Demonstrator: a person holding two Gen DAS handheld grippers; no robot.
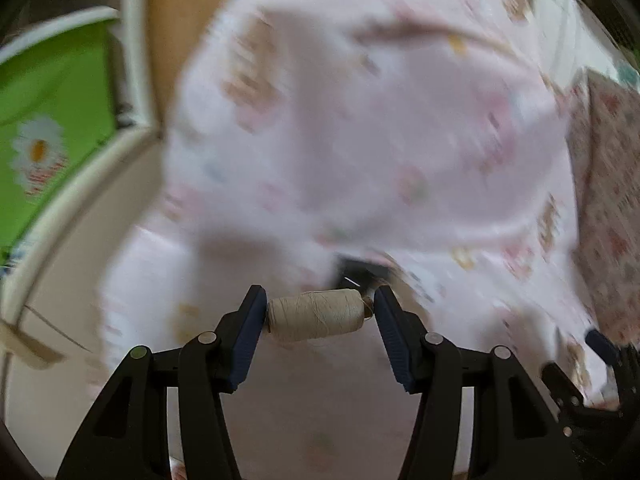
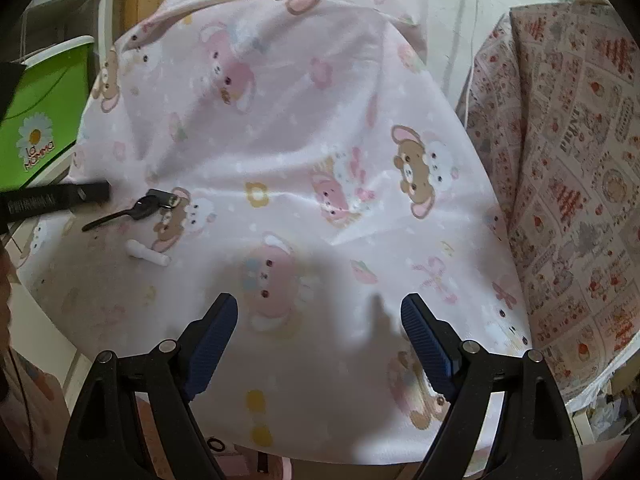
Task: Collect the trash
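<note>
My left gripper (image 1: 320, 314) is shut on a beige thread spool (image 1: 316, 315), held sideways between the blue pads above the pink bear-print cloth (image 1: 360, 140); that view is motion-blurred. My right gripper (image 2: 320, 344) is open and empty, hovering over the same cloth (image 2: 280, 140). On the cloth at the left lie a small black brush-like tool (image 2: 132, 210), a white cap-like piece (image 2: 146, 258) and a long black box (image 2: 52, 200).
A green bag with a daisy print stands at the left (image 2: 40, 120), also in the left wrist view (image 1: 48, 120). A strawberry-patterned cushion (image 2: 568, 180) lies at the right. White frame edges (image 1: 136, 40) run beside the bag.
</note>
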